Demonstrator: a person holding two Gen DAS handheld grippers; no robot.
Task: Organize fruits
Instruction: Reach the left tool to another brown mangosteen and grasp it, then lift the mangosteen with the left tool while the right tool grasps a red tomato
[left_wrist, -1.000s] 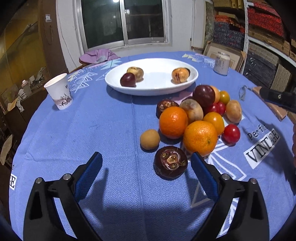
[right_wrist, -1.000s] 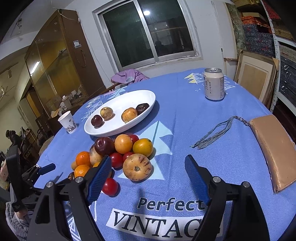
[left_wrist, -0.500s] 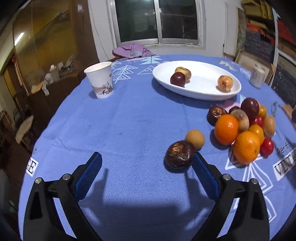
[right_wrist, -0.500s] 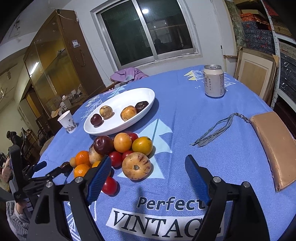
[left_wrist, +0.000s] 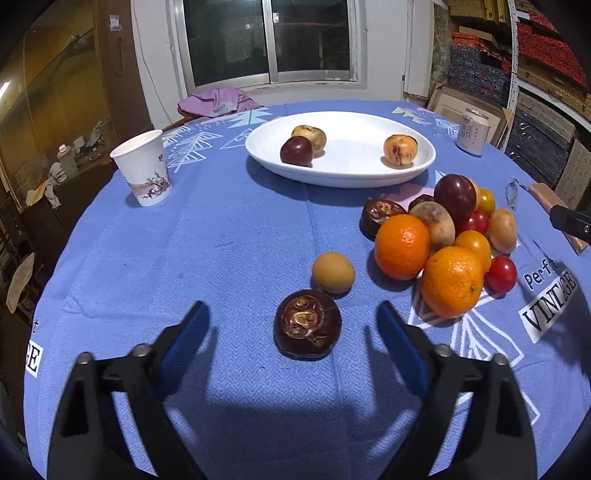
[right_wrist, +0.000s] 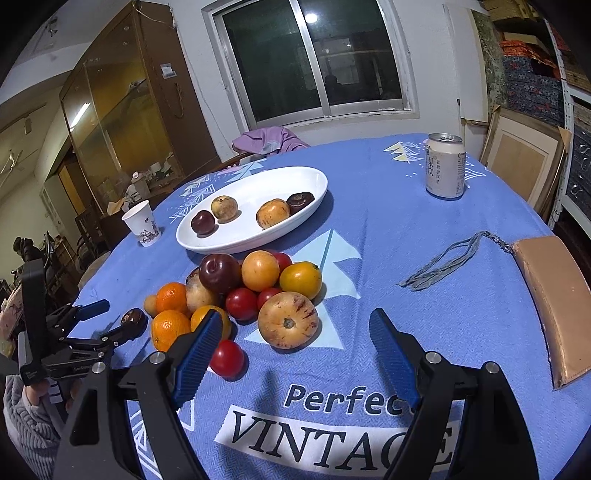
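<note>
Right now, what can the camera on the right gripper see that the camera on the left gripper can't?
Only the right wrist view shows the dark fruit hiding behind the yellow one on the white plate, and the tan wallet whole. Only the left wrist view shows the dark round fruit between the closing left gripper, untouched. Both show the paper cup and can.

home dining room, clothed table (right_wrist: 388, 236), cabinet (right_wrist: 122, 122)

right gripper (right_wrist: 295, 350) jaws wide apart over the blue tablecloth (right_wrist: 388, 236), nothing between the pads, speckled yellow fruit (right_wrist: 288, 324) just ahead of them. fruit pile (right_wrist: 236, 288) sits beside the white oval dish (right_wrist: 258, 206), which holds four fruits. left gripper (right_wrist: 110, 319) far left, jaws closing around a dark brown fruit (right_wrist: 133, 317); can (right_wrist: 445, 166) and tan wallet (right_wrist: 554, 295) to the right.
</note>
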